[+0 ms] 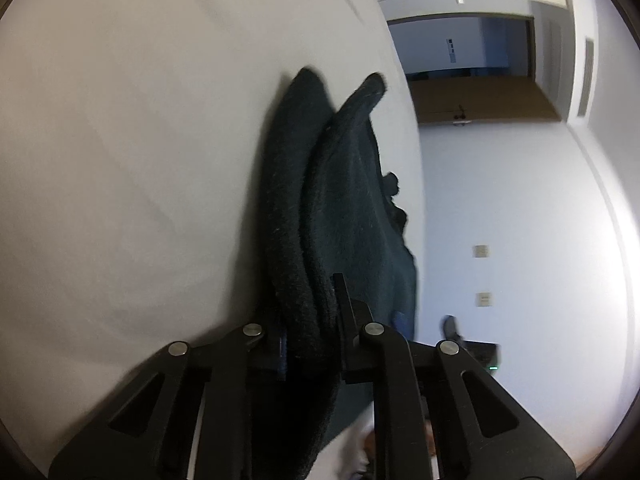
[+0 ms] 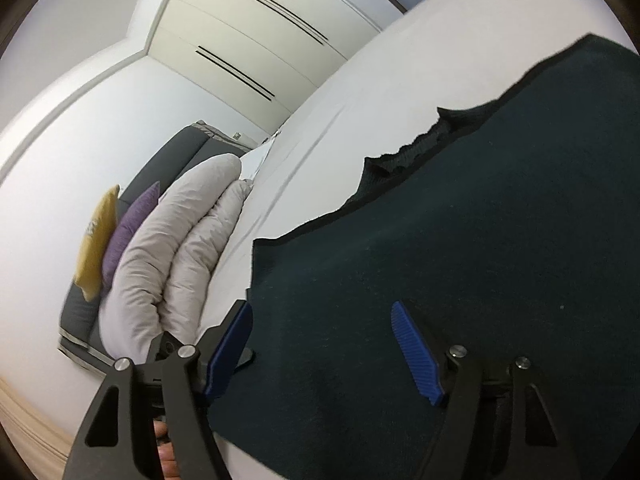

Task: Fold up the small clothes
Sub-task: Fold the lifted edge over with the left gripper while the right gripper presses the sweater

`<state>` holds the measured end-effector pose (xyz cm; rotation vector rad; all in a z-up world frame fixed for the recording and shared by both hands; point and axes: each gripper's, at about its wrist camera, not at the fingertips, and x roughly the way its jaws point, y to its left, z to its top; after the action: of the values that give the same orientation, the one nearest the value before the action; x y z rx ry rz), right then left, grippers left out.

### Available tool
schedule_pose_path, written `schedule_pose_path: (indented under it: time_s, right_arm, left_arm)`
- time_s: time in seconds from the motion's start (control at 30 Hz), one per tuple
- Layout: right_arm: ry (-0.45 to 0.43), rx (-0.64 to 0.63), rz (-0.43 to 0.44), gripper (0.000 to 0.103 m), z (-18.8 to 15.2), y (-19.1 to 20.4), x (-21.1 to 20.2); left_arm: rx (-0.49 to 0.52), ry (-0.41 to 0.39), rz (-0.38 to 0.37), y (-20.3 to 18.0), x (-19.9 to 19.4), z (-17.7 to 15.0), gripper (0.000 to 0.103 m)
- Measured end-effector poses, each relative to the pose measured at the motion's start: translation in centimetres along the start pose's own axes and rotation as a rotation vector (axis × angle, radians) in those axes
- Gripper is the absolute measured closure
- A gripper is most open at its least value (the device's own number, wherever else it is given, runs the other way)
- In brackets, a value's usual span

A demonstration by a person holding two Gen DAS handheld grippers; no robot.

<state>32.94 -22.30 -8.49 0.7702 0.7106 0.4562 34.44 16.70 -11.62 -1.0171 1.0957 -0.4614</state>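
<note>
- The dark knitted garment (image 2: pixel 460 260), perhaps a sweater, lies on the white bed (image 2: pixel 360 92), with a ribbed edge towards 12 o'clock in the right wrist view.
- The left tool (image 1: pixel 310 320) is clamped on a doubled fold of the same garment (image 1: pixel 320 208), which stands up off the sheet.
- The right tool (image 2: pixel 324 344) is spread wide, its blue pads (image 2: pixel 416 354) over flat cloth near the edge at 9 o'clock.
- Step, as I judge it: a fold under way.
- Next move probably calls for the right tool to pinch the edge, so both can carry the fold across.
- Grey pillows (image 2: pixel 172 248) lie at 9 o'clock.
</note>
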Motion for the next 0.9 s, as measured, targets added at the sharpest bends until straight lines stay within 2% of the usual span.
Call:
schedule_pose_path:
  time_s: [0.07,0.13,0.23,0.3,0.33,0.4,0.47,0.57,0.73,0.77,0.8,0.83,0.9]
  right_arm:
    - [0.014,0.019,0.025,0.028,0.6,-0.1,-0.7]
    - [0.041,0.037,0.051,0.027,1.4,-0.3,-1.4]
    - [0.064,0.044,0.087,0.022,3.0,-0.4,-2.2]
    - [0.111,0.069,0.141,0.02,4.4,-0.6,-2.0]
    - [0.161,0.092,0.183,0.018,5.1,-0.7,-1.5]
    - [0.242,0.113,0.213,0.018,6.1,-1.1,-0.3]
    - [0.268,0.101,0.203,0.016,6.7,-1.3,0.4]
    - [0.312,0.124,0.232,0.016,7.2,-2.0,1.5]
    - [0.364,0.178,0.238,0.017,7.1,-2.5,3.8]
    - [0.368,0.17,0.233,0.019,7.0,-2.3,4.1]
    - [0.376,0.159,0.23,0.029,7.0,-1.9,4.5]
    - [0.39,0.141,0.225,0.048,6.9,-1.6,4.9]
    - [0.417,0.073,0.157,0.074,6.8,-0.9,5.5]
  left_arm:
    - [0.059,-0.022,0.055,-2.2,-0.1,-0.3,0.088]
    - [0.156,-0.056,0.112,-6.1,-0.1,-1.1,0.088]
    - [0.346,-0.102,0.229,-12.2,1.1,-3.5,0.088]
    - [0.478,-0.118,0.321,-15.5,3.9,-6.2,0.088]
    - [0.507,-0.121,0.347,-16.1,4.9,-7.1,0.088]
    - [0.587,-0.134,0.427,-17.1,7.5,-9.7,0.088]
    - [0.629,-0.142,0.469,-17.2,9.0,-11.5,0.088]
    - [0.692,-0.167,0.534,-17.6,10.2,-13.4,0.088]
    - [0.783,-0.196,0.615,-18.5,10.6,-14.6,0.088]
    - [0.803,-0.199,0.635,-18.6,10.9,-14.8,0.088]
    - [0.824,-0.2,0.658,-18.9,11.6,-15.4,0.088]
    - [0.838,-0.201,0.673,-19.2,12.2,-15.8,0.088]
    - [0.866,-0.202,0.702,-19.6,13.0,-16.7,0.088]
